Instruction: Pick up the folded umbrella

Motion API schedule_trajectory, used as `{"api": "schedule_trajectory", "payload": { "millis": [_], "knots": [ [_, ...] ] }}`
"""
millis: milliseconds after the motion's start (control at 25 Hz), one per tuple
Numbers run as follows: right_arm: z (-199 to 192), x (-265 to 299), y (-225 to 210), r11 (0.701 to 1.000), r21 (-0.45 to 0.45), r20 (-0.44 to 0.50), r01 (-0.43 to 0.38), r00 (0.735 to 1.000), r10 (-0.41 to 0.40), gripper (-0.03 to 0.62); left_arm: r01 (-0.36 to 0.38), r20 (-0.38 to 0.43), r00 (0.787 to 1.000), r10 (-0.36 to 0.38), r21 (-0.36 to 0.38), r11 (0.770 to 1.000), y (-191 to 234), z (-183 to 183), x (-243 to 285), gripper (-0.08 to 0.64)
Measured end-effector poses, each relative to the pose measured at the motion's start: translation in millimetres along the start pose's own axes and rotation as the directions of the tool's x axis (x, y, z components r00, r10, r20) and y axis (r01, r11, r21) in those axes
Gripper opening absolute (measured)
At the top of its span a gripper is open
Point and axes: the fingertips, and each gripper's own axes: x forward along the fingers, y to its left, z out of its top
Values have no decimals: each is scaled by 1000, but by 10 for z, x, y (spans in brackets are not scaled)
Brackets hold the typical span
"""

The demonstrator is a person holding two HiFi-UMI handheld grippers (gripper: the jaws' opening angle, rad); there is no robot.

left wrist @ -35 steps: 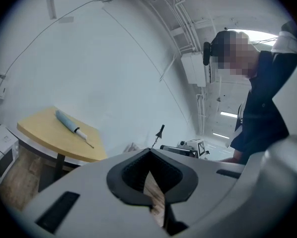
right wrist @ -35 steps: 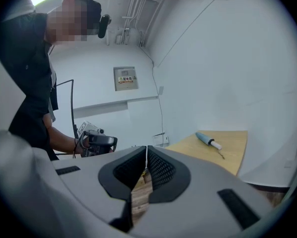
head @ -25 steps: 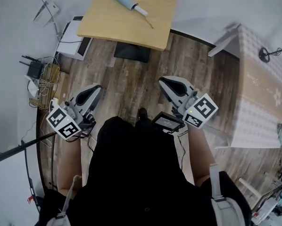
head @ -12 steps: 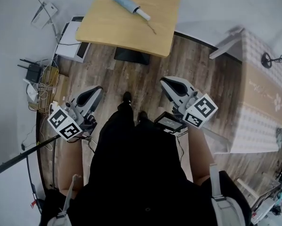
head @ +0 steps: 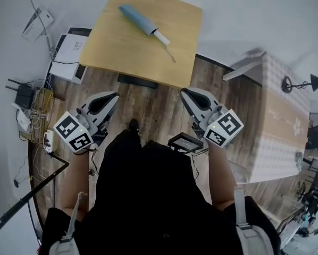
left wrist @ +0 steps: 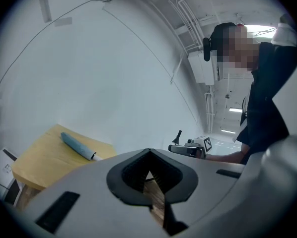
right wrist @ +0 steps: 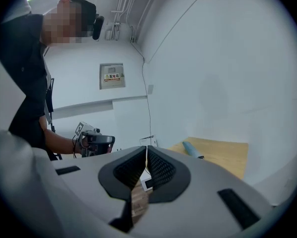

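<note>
The left gripper (head: 109,96) and right gripper (head: 187,93) both have jaws pressed together on nothing, level above the floor (head: 155,106) just short of the counter (head: 114,54), where the umbrella (head: 140,19) lies well ahead of both jaws, between their lines.

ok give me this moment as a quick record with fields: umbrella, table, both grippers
folded umbrella: blue, pale handle end, lying flat on the table, nothing touching it
table: light wood, ahead of the person, holds only the umbrella
left gripper: jaws together, empty, over the wood floor, short of the table's near edge
right gripper: jaws together, empty, by the table's near right corner
task state: umbrella not yet picked up, both grippers well apart from it
</note>
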Motion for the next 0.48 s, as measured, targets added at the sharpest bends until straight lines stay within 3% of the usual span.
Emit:
{"api": "schedule_trajectory", "payload": {
  "millis": [280, 480],
  "knots": [
    [256, 390, -65, 999, -25, 1, 24, 1000, -24, 20, 40, 11, 999, -40, -44, 998, 433, 118, 47, 11],
    [199, 432, -252, 999, 10, -19, 35, 999, -35, 21, 51, -9, 999, -52, -83, 995, 617, 27, 279, 11]
  ]
}}
